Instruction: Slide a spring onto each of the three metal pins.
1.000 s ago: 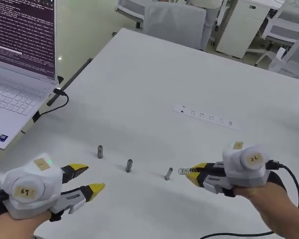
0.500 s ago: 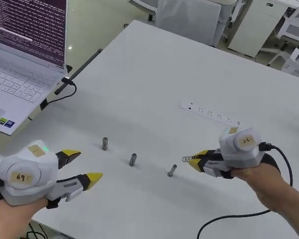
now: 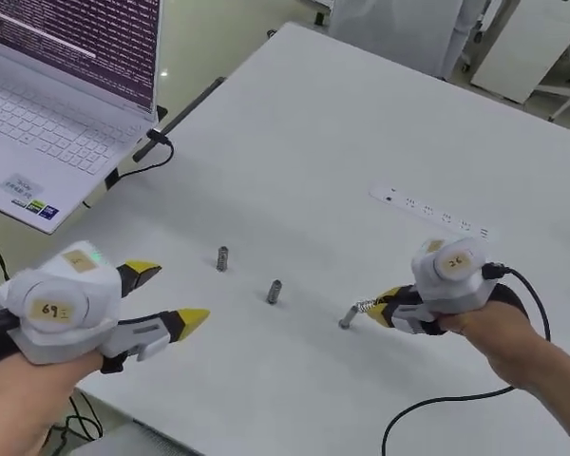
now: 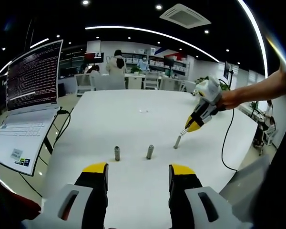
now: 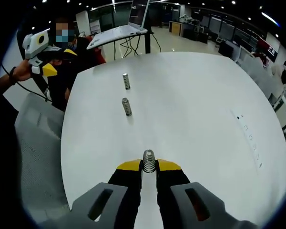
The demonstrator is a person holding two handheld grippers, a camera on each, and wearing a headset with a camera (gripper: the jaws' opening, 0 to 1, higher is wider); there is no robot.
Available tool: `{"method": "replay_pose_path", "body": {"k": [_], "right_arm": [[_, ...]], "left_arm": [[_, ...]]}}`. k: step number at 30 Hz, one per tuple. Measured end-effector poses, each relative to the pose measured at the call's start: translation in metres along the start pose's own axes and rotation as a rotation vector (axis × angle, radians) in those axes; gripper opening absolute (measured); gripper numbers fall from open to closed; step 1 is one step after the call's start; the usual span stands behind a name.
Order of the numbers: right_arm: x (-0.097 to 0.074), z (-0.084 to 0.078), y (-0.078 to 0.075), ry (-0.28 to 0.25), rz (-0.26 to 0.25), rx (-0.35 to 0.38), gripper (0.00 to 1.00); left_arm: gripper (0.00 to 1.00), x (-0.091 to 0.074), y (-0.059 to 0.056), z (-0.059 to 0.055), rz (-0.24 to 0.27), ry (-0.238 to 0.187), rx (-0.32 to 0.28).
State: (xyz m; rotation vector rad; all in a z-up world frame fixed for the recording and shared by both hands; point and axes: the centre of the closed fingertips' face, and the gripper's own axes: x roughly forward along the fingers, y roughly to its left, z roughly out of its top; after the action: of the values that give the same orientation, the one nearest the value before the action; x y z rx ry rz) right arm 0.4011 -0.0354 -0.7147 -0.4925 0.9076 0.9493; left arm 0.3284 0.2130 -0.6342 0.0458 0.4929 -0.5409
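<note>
Tabletop (image 3: 361,142); spring (image 5: 148,160) seemingly in hand-held gripper (image 5: 149,166)

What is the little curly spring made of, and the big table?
The spring looks like bare steel wire: grey coils with a dull shine. The table looks like matte white laminate or painted board; its smooth, even top doesn't show which.

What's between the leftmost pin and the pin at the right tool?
The middle pin, its spring already on; otherwise bare table. The head view shows it.
</note>
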Motion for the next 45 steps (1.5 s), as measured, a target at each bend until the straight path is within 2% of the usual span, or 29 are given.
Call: {"method": "replay_pose_path", "body": {"k": [7,12,19,23,30,45], "right_arm": [[0.007,-0.001,0.001,0.009,0.007,0.007,0.08],[0.010,-0.001,0.001,0.030,0.006,-0.014,0.08],[0.016,0.010,-0.001,0.043,-0.010,0.010,0.09],[0.022,0.014,0.002,0.060,-0.012,-0.009,0.09],[0.032,0.012,0.002,0.084,-0.012,-0.028,0.09],[0.056,-0.001,0.004,0.115,-0.003,-0.003,0.09]], "left_arm": [[0.46,-0.003,0.000,-0.003,0.005,0.007,-0.004],[0.46,-0.003,0.001,-0.004,0.007,0.009,-0.005],[0.46,-0.001,-0.007,-0.002,-0.008,0.010,-0.017],[0.46,0.000,-0.012,-0.001,-0.018,0.014,-0.009],[0.46,-0.001,-0.006,-0.001,-0.011,0.013,-0.014],[0.46,0.001,-0.001,-0.003,-0.007,0.018,-0.019]]}}
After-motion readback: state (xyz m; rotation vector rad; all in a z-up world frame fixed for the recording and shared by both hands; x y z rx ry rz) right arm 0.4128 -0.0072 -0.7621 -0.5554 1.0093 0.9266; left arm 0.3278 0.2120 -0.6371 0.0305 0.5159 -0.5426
